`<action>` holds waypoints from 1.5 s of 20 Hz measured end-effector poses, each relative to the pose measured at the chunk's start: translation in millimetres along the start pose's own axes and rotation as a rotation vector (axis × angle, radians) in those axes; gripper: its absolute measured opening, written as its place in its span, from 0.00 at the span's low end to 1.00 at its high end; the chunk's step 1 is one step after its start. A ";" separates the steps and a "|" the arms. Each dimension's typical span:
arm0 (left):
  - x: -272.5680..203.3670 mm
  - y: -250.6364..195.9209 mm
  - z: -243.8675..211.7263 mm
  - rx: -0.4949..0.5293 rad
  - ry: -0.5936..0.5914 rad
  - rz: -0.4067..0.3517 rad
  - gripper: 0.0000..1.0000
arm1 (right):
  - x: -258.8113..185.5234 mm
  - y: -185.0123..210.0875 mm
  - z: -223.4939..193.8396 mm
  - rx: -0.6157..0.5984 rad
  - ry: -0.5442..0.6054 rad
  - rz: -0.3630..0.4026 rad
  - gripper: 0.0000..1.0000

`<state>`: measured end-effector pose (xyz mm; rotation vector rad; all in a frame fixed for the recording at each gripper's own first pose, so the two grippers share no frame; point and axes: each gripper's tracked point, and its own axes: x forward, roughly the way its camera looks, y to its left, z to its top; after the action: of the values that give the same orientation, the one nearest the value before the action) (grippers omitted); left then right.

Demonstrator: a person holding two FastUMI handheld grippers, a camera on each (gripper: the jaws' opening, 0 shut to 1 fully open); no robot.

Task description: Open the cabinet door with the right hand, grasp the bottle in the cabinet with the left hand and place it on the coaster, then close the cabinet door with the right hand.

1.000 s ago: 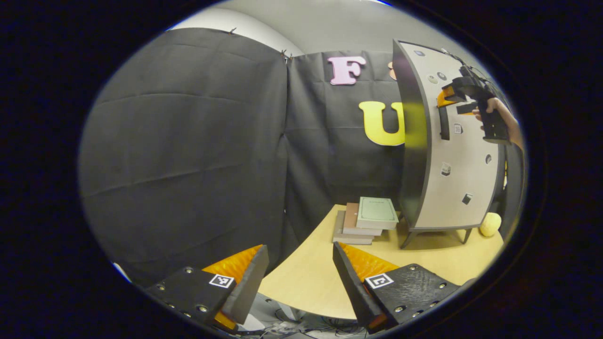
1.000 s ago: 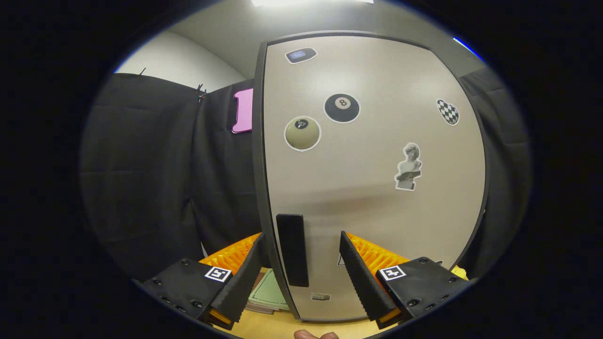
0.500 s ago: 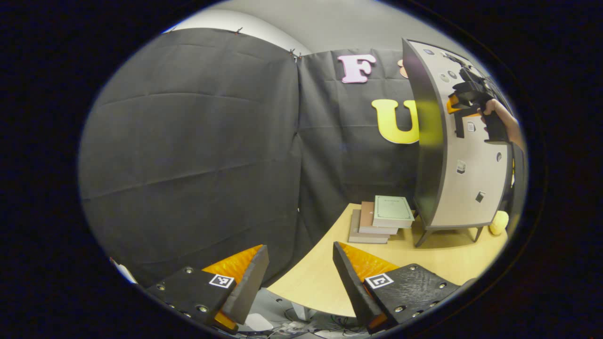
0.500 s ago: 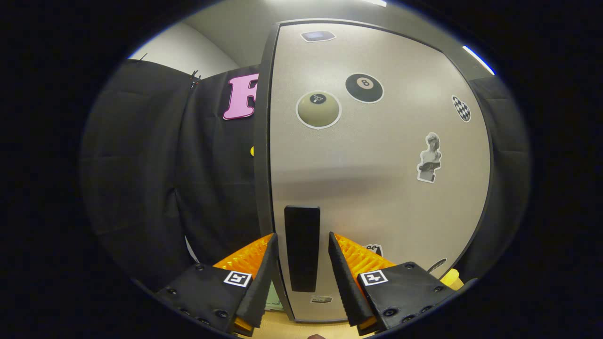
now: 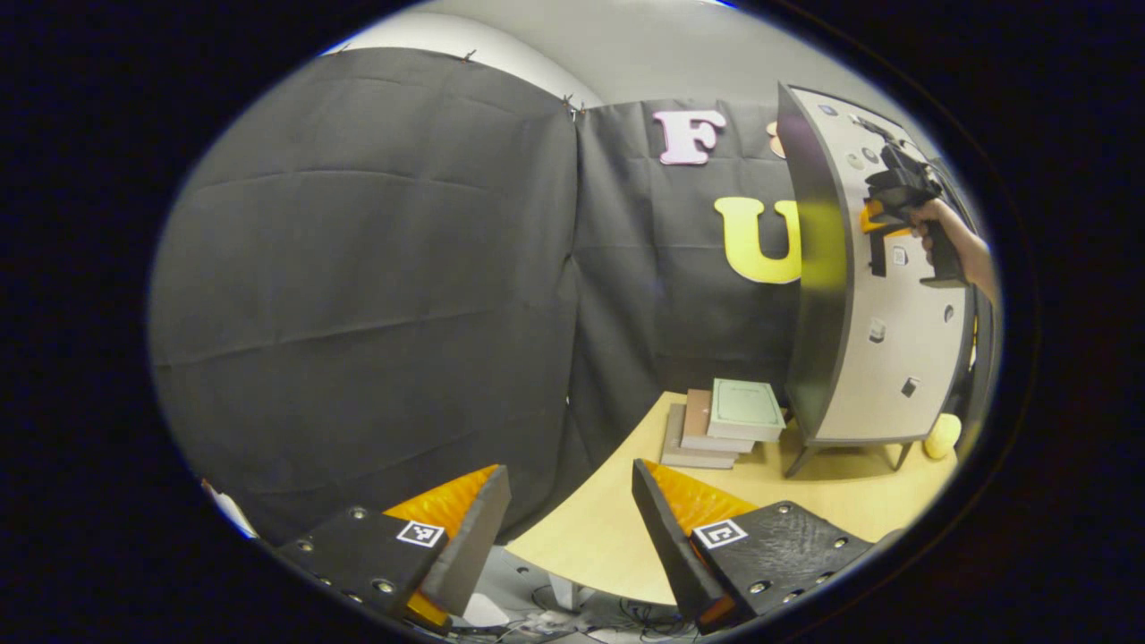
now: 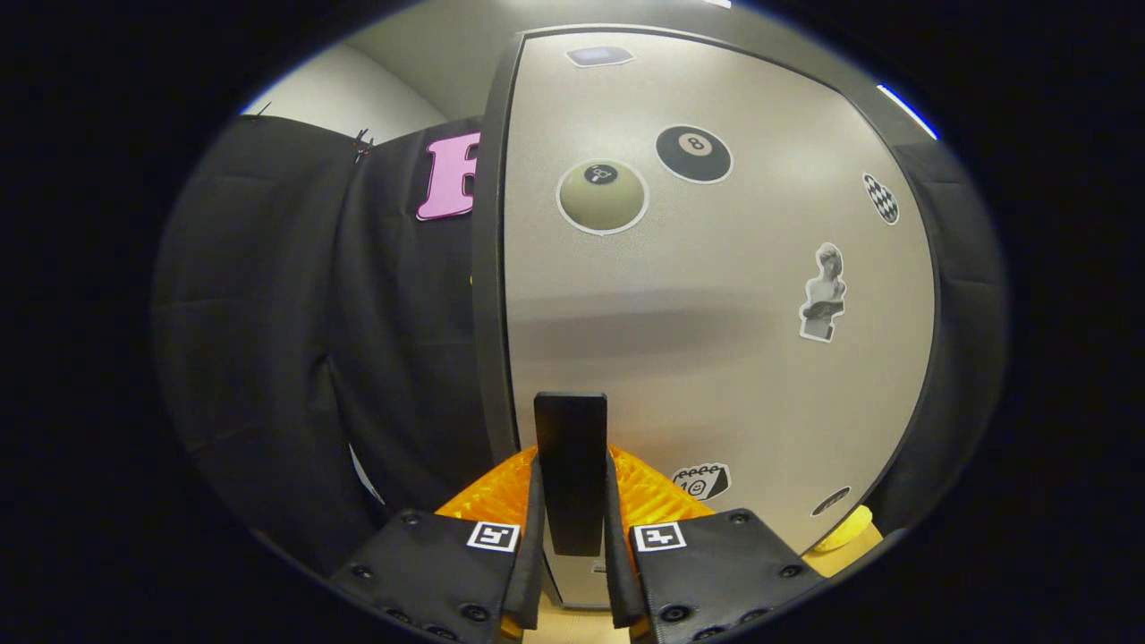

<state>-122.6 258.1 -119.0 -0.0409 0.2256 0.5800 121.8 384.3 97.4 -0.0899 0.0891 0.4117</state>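
In the right gripper view, the right gripper (image 6: 572, 546) had both fingers pressed against the sides of the dark vertical handle (image 6: 571, 465) on the cabinet door (image 6: 716, 358), clamping it. The door was closed, flush with the cabinet's dark frame, and carried stickers, among them a black billiard ball (image 6: 693, 154), a beige ball (image 6: 602, 196) and a small bust (image 6: 823, 292). In the left gripper view, the left gripper (image 5: 568, 528) hung off the table's near edge with its jaws wide apart and nothing between them. From there the cabinet (image 5: 872, 304) stood on short legs at the far right part of the table (image 5: 608, 537), with a person's hand (image 5: 930, 215) holding the other gripper (image 5: 886, 201) up at the handle on the door's front. A stack of books (image 5: 725, 420) lay on the table just left of the cabinet, and a small yellow object (image 5: 939, 436) sat on the table near the cabinet's right legs. The bottle was hidden behind the shut door.
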 end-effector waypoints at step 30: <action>-91.9 -105.7 4.6 -0.178 -0.005 -0.131 0.82 | -114.9 -28.7 -14.7 -0.015 0.031 0.424 0.17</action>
<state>-138.5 120.7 -96.7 -0.2245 0.1649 0.4685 27.5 311.2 96.9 -0.0922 0.1363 0.8345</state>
